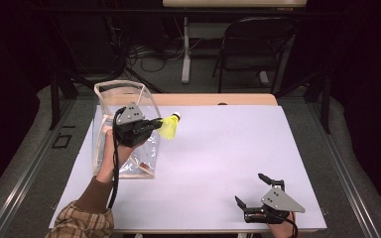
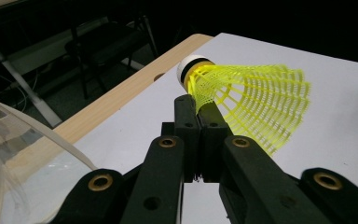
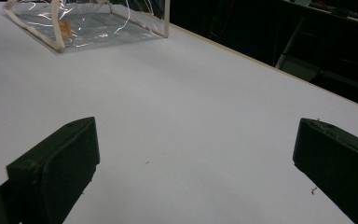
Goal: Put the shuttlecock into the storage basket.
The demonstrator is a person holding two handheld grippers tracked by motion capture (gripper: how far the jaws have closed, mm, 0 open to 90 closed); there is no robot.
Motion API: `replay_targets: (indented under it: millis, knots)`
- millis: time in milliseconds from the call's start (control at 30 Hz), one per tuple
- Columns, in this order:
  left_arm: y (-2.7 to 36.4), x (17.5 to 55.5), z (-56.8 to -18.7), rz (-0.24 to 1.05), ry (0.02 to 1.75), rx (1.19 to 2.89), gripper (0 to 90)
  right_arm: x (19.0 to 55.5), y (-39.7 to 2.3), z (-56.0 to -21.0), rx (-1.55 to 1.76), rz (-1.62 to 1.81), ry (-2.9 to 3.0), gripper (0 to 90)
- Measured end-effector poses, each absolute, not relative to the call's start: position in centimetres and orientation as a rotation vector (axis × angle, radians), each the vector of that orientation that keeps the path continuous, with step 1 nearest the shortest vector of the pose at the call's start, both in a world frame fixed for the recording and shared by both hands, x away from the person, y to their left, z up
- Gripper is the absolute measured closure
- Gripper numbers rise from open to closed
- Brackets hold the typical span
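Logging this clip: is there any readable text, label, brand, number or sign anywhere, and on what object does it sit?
No text can be read.
Small orange tag inside the clear plastic bag with pale trim: any print is too small and blurred to read.
Yellow mesh shuttlecock with white cork, clamped in the left gripper: no marking visible.
White table sheet: blank.

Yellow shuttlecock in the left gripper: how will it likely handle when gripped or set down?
The shuttlecock probably weighs very little: its skirt is open mesh. The left gripper is shut on the skirt's edge near the cork, so the mesh may flex or dent. Laid on the white table, its cone shape could roll in an arc.
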State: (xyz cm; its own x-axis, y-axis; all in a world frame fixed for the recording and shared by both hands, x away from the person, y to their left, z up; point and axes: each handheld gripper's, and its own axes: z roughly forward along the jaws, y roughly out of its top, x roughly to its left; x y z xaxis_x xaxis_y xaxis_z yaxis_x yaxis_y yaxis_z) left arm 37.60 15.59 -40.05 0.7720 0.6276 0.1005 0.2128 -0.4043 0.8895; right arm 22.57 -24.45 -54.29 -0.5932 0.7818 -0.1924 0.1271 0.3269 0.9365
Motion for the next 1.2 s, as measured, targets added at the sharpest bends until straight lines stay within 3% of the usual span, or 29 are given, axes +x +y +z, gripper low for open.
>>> replay_targets:
  millis: [1200]
  knots:
    - [17.6, 38.8, -37.0, 0.592, 0.667, 1.922, 88.9, 22.6, -24.4, -54.3, 0.795, 1.284, 1.947, 0.0]
